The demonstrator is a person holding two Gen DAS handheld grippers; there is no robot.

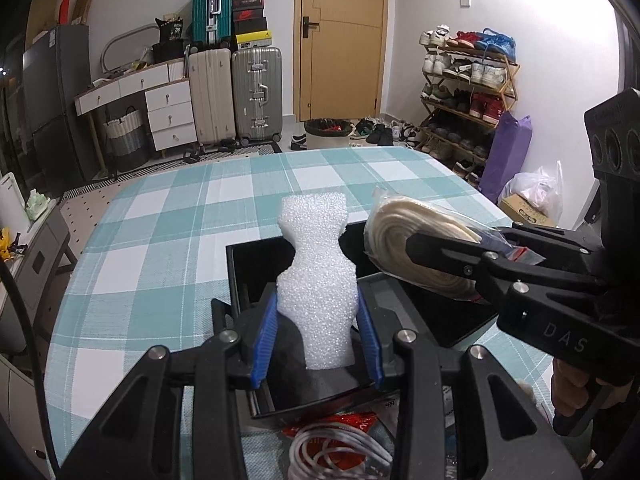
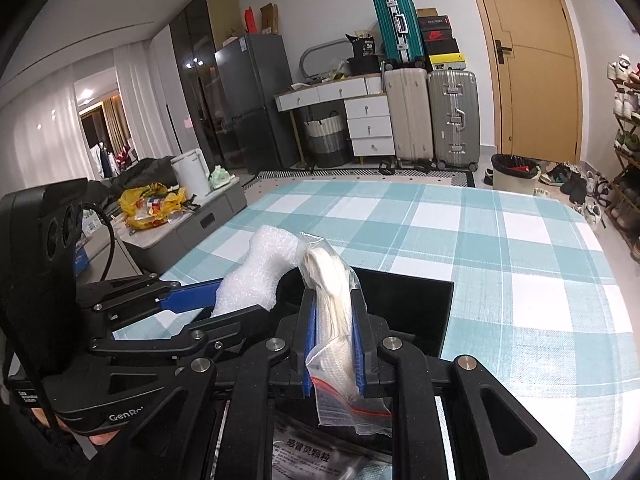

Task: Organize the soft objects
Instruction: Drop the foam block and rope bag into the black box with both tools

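"das" on right tool (image 1: 440, 252), "genro" on left tool (image 2: 240, 300) body

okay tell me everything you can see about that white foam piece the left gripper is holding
The white foam piece looks like soft, bead-textured packing foam, cut with a wide notched top, a narrow waist and a broader lower body. It stands roughly upright, pinched at its lower part between the blue pads of the left gripper, whose jaws are shut on it. It hangs over the open black box on the checked tablecloth, beside the bagged cream coil in the right gripper.
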